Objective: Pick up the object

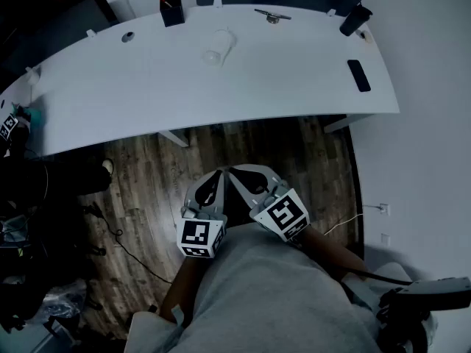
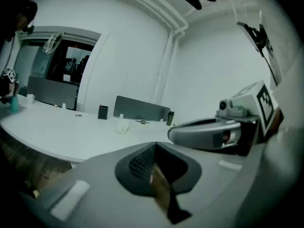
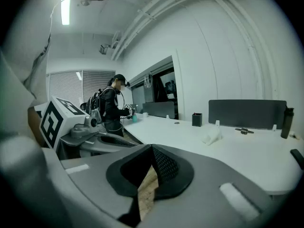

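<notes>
**Both grippers shut and empty, white lump sitting out on the desk**

From the head view, the left gripper (image 1: pixel 218 173) and right gripper (image 1: pixel 239 171) sit side by side low in the middle, tips nearly touching each other. They're over dark wood-plank floor (image 1: pixel 162 175), just above the person's grey fabric lap (image 1: pixel 272 293). Each one carries a white cube with black square markers.

In the left gripper view, the fingers (image 2: pixel 140 163) are pressed fully together with nothing between them. You can see the smooth grey shells with a dark dimpled mesh pad. Same story in the right gripper view: its fingers (image 3: pixel 166 165) are closed tight on nothing.

The task's thing is the white object (image 1: pixel 218 50), a soft, crumpled-looking lump. It's at 12 o'clock from the grippers, well apart from them, on the smooth white curved desk (image 1: pixel 294 79).

Around that lump on the desk:
- a boxy black holder (image 1: pixel 171 10) at 11 o'clock
- a small metal piece (image 1: pixel 272 16) at 1 o'clock
- a dark cylindrical bottle (image 1: pixel 355 19) at 2 o'clock
- a flat black phone (image 1: pixel 358 75) at 3 to 4 o'clock, near the desk edge
</notes>
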`<control>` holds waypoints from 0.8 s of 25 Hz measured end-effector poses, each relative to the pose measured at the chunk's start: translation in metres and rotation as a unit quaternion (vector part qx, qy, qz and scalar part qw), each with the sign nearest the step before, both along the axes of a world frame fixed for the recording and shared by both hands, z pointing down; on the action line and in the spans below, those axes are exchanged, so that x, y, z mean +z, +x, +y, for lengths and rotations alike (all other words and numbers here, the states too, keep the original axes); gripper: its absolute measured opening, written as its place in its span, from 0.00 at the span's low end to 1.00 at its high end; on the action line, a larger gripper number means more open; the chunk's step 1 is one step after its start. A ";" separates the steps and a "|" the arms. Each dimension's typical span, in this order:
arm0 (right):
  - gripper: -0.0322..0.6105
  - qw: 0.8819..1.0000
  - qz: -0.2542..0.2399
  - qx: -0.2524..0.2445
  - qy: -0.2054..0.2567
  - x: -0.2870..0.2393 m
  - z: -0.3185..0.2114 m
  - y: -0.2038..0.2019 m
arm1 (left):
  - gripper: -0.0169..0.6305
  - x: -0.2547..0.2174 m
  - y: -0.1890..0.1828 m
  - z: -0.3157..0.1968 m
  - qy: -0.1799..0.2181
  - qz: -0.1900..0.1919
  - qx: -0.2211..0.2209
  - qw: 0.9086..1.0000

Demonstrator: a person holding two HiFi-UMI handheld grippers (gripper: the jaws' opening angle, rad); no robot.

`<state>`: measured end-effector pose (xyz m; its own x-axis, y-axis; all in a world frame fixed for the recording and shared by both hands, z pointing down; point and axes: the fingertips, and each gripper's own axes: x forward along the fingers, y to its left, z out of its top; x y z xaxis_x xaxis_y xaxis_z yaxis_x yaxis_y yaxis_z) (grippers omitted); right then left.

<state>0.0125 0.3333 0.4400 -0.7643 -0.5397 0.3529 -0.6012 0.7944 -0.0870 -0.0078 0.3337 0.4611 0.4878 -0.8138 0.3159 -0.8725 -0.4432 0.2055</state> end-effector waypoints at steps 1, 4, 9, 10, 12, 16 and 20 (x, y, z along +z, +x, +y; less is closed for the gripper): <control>0.05 1.000 0.002 0.001 0.001 0.000 0.000 -0.004 | 0.03 0.001 -0.005 0.000 0.000 0.001 0.001 1.000; 0.05 1.000 0.006 0.004 0.005 0.001 0.001 -0.016 | 0.03 0.003 -0.017 0.002 0.001 0.005 0.006 1.000; 0.05 1.000 0.008 0.011 0.006 0.001 -0.003 -0.025 | 0.03 0.005 -0.026 -0.001 -0.002 0.008 0.011 1.000; 0.05 1.000 0.008 0.012 0.005 0.001 -0.003 -0.025 | 0.03 0.006 -0.026 -0.001 -0.004 0.009 0.013 1.000; 0.05 1.000 0.009 0.013 0.004 0.001 -0.007 -0.022 | 0.03 0.008 -0.022 -0.002 -0.009 0.010 0.016 1.000; 0.05 1.000 0.006 0.011 0.000 0.005 -0.021 -0.015 | 0.03 0.012 -0.014 -0.014 -0.011 0.003 0.016 1.000; 0.05 1.000 -0.006 0.000 -0.004 0.010 -0.047 -0.016 | 0.03 0.016 -0.021 -0.036 -0.016 -0.013 -0.001 1.000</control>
